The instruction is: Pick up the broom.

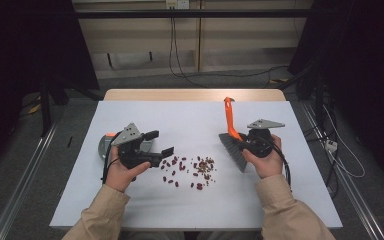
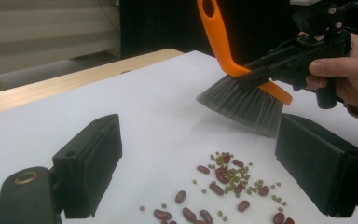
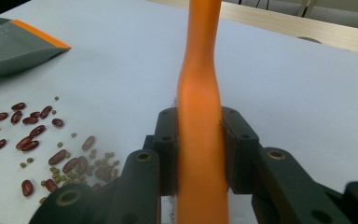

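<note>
Scattered red kidney beans and small green mung beans lie on the white tabletop, between the left gripper and the right gripper. The orange-handled grey-bristled hand brush stands right of the beans, in the right gripper's jaws. A grey orange-edged plastic dustpan rests left of the beans, behind the left gripper.

We see a bench with a white top and a bare wooden strip along its far edge. A scatter of red beans and small green beans lies on it. Left of the beans rests a grey dustpan.
</note>
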Tool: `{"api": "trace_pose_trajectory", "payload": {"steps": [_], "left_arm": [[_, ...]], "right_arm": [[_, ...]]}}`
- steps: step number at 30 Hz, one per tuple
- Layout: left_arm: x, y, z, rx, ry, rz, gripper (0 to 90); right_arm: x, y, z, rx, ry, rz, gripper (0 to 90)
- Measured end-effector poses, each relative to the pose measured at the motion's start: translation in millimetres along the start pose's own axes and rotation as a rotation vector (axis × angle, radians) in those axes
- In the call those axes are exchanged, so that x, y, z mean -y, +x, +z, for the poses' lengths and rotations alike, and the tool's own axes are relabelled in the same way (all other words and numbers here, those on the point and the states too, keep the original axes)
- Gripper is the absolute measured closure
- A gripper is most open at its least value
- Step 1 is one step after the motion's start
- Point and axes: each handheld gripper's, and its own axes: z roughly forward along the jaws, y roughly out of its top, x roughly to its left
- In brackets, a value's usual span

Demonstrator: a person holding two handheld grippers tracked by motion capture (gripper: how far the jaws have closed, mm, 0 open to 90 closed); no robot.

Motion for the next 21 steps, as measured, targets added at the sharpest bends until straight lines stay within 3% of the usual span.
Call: {"api": "trace_pose_trajectory", "payload": {"steps": [10, 21], "left_arm": [[3.2, 5.1, -6.8, -0.024, 0.003, -0.002, 14.3], [4.9, 5.7, -8.5, -0.027, 0.007, 0.001, 14.0]], "right_arm": [[6.1, 3.6, 19.4, 0.0, 0.017, -0.005, 70.8], [8.3, 10.6, 22.2, -0.01, 0.002, -0.028, 69.0]]}}
